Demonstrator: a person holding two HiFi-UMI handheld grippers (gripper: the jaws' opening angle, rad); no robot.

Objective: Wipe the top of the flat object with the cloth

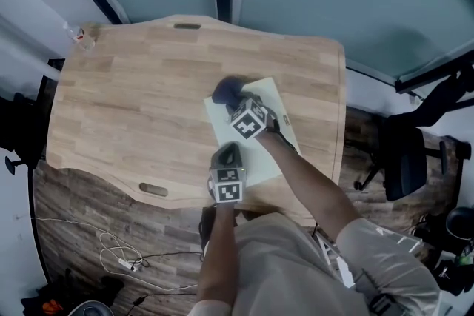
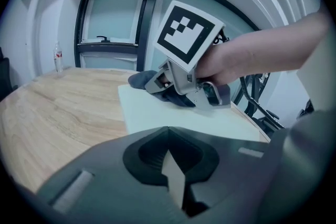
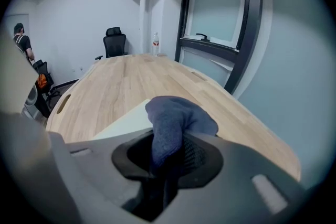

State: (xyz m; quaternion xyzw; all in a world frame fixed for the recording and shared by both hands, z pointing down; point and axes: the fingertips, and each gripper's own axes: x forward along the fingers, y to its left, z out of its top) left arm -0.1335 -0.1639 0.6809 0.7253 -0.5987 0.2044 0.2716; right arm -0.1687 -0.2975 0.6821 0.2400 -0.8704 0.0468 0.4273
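A flat pale board (image 1: 261, 152) lies on the wooden table (image 1: 133, 115), right of its middle. My right gripper (image 1: 235, 101) is shut on a dark blue cloth (image 1: 228, 89), which rests on the board's far end. In the right gripper view the cloth (image 3: 176, 120) bulges out of the jaws of this gripper (image 3: 168, 140) over the board (image 3: 123, 123). My left gripper (image 1: 228, 153) sits at the board's near edge. In the left gripper view its jaws (image 2: 170, 136) are closed on a pale sliver of the board (image 2: 157, 113); beyond them are the right gripper and the cloth (image 2: 137, 80).
A water bottle (image 1: 78, 35) stands at the table's far left corner. The table has a handle slot (image 1: 153, 189) near the front edge. An office chair (image 1: 415, 152) stands to the right, cables (image 1: 118, 255) lie on the floor, and a person (image 3: 23, 42) is far off.
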